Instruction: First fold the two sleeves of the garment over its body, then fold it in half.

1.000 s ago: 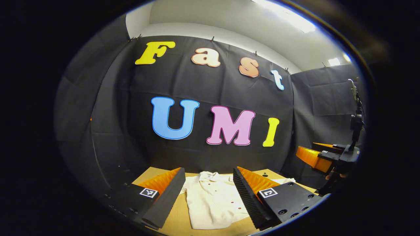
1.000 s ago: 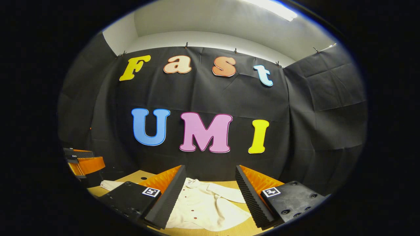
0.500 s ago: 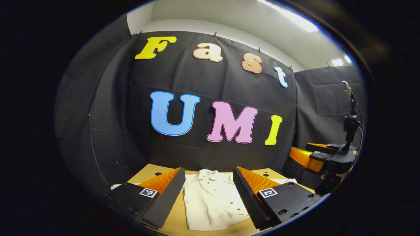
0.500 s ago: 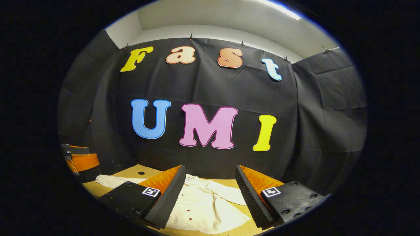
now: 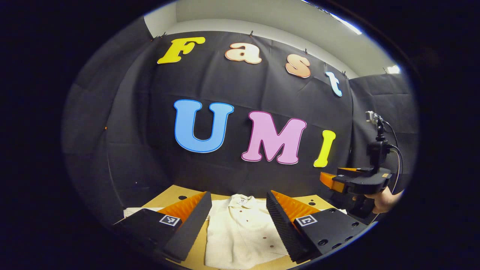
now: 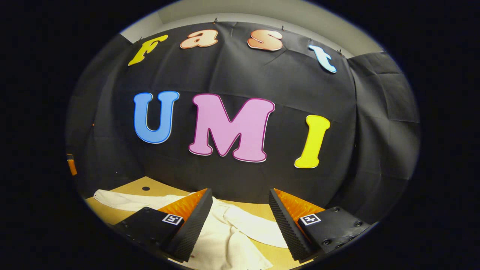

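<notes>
A cream garment point(image 5: 243, 228) is seen lying flat on a light wooden table point(image 5: 170, 195), collar toward the far black cloth wall point(image 5: 150, 123). In the left gripper view, the left gripper point(image 5: 238, 225) is held above the table with its two fingers spread wide apart, and nothing is held between them. The body of the garment, with its row of small dark buttons, is framed in the gap between the fingers, and the collar lies just beyond the fingertips. A strip of pale cloth is glimpsed past the outer side of the left-hand finger. Beyond the right-hand finger, well off to that side, the right gripper point(image 5: 328, 180) is seen raised above the table, gripped from below by a hand point(image 5: 382, 200); a small camera mount on a stalk stands on top of it, with a cable running from it.

In the right gripper view, the right gripper point(image 6: 240, 221) is likewise held wide open and empty above the table. Between its fingers the garment point(image 6: 228, 240) is seen, with one sleeve point(image 6: 255, 227) lying angled from near the left-hand finger toward the right-hand finger. The other sleeve point(image 6: 127, 198) is stretched out flat on the table point(image 6: 112, 213) beyond the outer side of the left-hand finger. A small dark hole in the tabletop is visible just past that sleeve. Neither sleeve is folded over the body.
</notes>
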Motion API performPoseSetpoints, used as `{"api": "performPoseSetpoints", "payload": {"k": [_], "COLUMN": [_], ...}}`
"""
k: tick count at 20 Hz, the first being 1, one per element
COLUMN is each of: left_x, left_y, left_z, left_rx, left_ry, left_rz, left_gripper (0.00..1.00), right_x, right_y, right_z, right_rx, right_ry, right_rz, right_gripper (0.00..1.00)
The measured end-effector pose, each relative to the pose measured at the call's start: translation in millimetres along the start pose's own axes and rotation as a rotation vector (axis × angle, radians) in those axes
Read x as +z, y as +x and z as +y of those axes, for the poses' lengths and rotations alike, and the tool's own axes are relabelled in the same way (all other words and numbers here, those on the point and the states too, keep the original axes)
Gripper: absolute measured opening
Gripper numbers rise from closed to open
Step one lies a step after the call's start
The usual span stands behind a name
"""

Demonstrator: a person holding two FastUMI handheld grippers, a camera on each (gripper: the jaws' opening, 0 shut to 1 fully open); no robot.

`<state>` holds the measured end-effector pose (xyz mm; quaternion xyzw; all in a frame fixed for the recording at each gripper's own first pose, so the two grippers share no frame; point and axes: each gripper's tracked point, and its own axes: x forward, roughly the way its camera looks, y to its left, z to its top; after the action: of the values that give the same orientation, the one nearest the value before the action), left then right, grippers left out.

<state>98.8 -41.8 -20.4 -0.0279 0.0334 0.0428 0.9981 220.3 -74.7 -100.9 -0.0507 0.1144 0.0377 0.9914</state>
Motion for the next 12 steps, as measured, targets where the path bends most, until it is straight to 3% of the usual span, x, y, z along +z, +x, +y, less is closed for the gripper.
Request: {"api": "performPoseSetpoints", "payload": {"k": [8,12], "left_x": [-8,-22], "left_y": [43,66], "left_z": [-64,-103], "left_rx": [0.077,0.073], "left_ry": [-0.009,-0.029], "left_rz": [0.003,0.038], "left_gripper": [0.96,0.96], "right_x": [-97,-156], "right_y": [87,100], "right_z": [-110,-190], "right_rx": [-0.067,-0.168], "right_ry": [0.09,0.101], "right_rz": [0.198,0.312], "right_gripper": [0.97,0.97]}}
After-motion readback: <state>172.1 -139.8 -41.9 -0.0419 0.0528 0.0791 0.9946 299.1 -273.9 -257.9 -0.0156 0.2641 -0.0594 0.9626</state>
